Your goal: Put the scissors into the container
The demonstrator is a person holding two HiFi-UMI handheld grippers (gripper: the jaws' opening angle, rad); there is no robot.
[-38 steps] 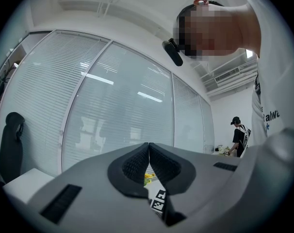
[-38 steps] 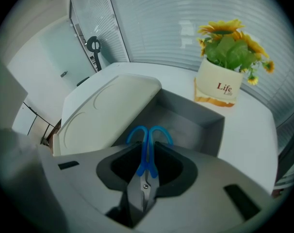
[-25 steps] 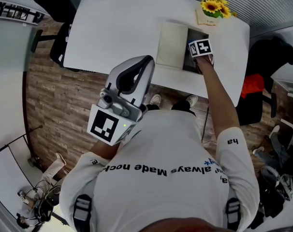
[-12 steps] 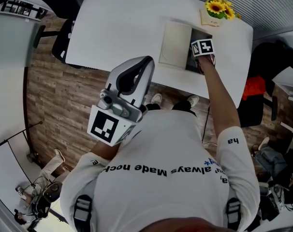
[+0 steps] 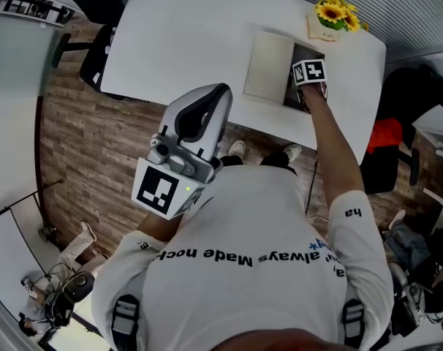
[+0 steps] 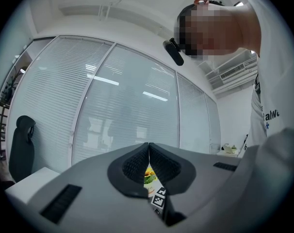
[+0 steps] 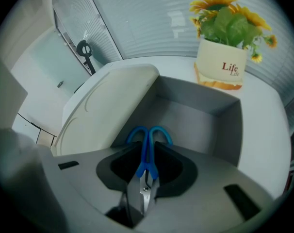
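Scissors (image 7: 146,152) with blue looped handles over boxy container (image 7: 224,125).

White table (image 5: 185,35) — container (image 7: 200,118), flowerpot (image 5: 331,19)

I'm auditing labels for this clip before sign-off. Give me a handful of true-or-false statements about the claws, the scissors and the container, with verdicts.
1. The right claw is shut on the scissors. True.
2. The scissors lie on the floor of the container. False: the claw holds them, blue handles pointing into it.
3. The lid covers the container. False: it sits off to one side, leaving the container open.
4. The left claw is shut and empty. True.
5. The sunflower pot stands inside the container. False: it stands outside, beyond the far wall.
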